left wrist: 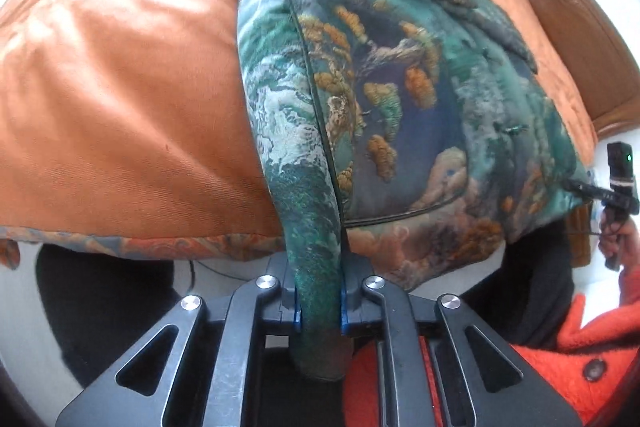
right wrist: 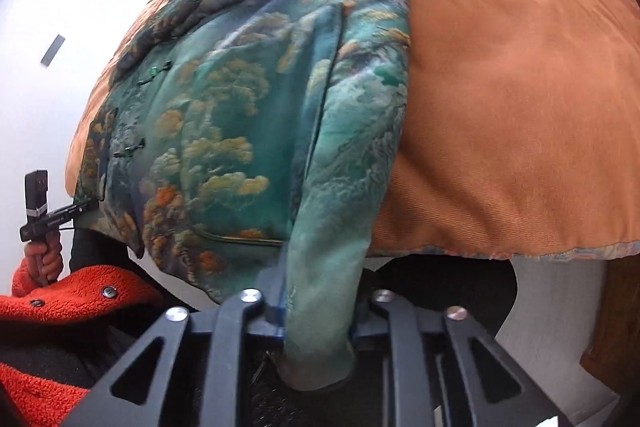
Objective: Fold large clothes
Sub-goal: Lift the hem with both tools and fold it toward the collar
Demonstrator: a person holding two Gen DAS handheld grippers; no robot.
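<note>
A padded green brocade jacket (left wrist: 400, 99) with orange cloud patterns lies on an orange bedspread (left wrist: 120, 87). My left gripper (left wrist: 319, 301) is shut on the cuff end of the jacket's left sleeve (left wrist: 308, 219), which hangs over the bed's front edge. My right gripper (right wrist: 316, 323) is shut on the cuff end of the other sleeve (right wrist: 332, 247). The jacket (right wrist: 224, 131) fills the middle of the right wrist view on the bedspread (right wrist: 520, 107). Each gripper shows small in the other's view: the right one (left wrist: 618, 183), the left one (right wrist: 40, 203).
A brown headboard (left wrist: 560, 7) stands at the far right end of the bed. The person's orange fleece coat (left wrist: 580, 347) is close below the grippers and also shows in the right wrist view (right wrist: 60, 303). A white wall (right wrist: 60, 27) is behind the bed.
</note>
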